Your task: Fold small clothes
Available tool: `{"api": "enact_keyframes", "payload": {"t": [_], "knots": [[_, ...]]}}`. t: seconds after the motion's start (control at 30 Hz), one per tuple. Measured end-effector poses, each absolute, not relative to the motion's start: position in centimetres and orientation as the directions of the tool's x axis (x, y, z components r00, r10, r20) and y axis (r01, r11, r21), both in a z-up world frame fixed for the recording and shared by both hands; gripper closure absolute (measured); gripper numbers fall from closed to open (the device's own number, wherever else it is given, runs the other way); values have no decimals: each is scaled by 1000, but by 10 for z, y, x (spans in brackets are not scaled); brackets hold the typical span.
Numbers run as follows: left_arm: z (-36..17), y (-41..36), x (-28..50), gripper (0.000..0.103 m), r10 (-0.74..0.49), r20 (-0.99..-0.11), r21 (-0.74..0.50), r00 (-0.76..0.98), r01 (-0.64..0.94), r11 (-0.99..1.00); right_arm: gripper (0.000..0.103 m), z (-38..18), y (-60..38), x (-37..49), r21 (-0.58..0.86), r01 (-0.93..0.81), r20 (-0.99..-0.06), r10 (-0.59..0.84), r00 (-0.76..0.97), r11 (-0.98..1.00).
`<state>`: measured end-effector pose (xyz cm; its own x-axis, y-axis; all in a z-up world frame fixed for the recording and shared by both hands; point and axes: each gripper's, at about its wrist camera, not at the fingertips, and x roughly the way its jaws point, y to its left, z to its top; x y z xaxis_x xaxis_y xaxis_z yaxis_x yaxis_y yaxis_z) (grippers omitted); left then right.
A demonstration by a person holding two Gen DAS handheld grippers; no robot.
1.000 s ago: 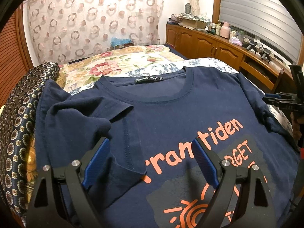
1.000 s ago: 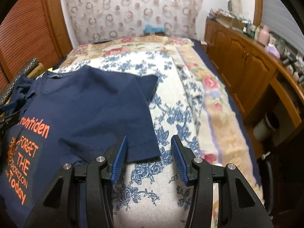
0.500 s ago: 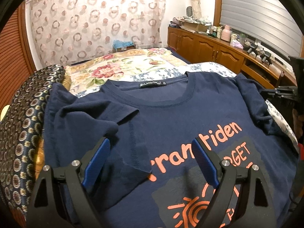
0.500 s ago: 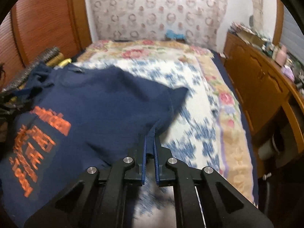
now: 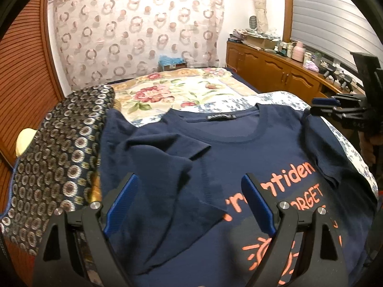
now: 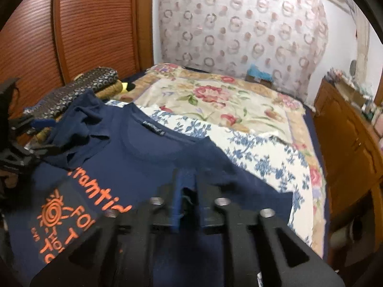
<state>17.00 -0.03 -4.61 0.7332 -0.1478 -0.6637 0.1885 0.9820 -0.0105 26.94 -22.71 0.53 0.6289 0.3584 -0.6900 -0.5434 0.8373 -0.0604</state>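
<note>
Across the floral-quilted bed (image 5: 191, 88) lies a navy cotton T-shirt (image 5: 239, 153): one sleeve folded in; right gripper (image 6: 185, 186) pinches the other sleeve, left gripper (image 5: 189, 198) wide apart; body folds remain.

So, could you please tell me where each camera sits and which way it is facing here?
Left wrist: rides the open left claw, looking up the bed over the navy T-shirt toward the curtain; the right claw shows at the right edge.
Right wrist: rides the right claw, shut on the T-shirt's sleeve, facing the curtain.
Shared: T-shirt, floral bedspread, curtain.
</note>
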Motion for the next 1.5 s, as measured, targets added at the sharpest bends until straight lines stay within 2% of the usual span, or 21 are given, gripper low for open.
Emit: {"api": "enact_keyframes", "payload": {"t": [0.03,0.07,0.37,0.5,0.6,0.8,0.87,1.0,1.3,1.37,1.43,1.5], "knots": [[-44,2,171,15,-142,-662,-7,736,184,983,53,4,-230,272,-60,-535,-691,351,631,843],[-43,5,172,15,-139,-661,-5,737,181,983,51,3,-234,273,-67,-521,-690,338,640,851],[-28,22,197,17,-110,-684,39,721,187,982,48,-32,-278,278,-117,-444,-744,218,632,888],[-25,29,213,25,-87,-711,63,697,186,981,48,-49,-292,284,-100,-417,-769,196,608,903],[-22,32,226,38,-59,-727,90,684,180,980,48,-57,-296,287,-75,-414,-771,211,601,907],[-20,45,261,44,-10,-764,117,645,153,981,46,-57,-300,291,-45,-415,-775,230,588,909],[-20,48,271,50,-8,-774,111,633,148,983,46,-57,-300,291,-45,-414,-775,230,588,909],[-27,52,288,70,8,-791,114,611,134,984,45,-58,-300,291,-41,-412,-776,231,587,910],[-43,54,302,72,62,-819,166,570,133,977,44,-58,-301,291,-44,-412,-775,229,589,910],[-44,54,302,79,66,-819,173,571,137,975,44,-57,-303,291,-38,-409,-774,233,589,912],[-44,55,303,94,61,-821,171,568,143,975,44,-56,-309,292,-18,-402,-769,244,591,916],[-40,55,299,98,43,-812,158,582,148,976,42,-54,-315,293,-23,-377,-763,227,605,926]]}}
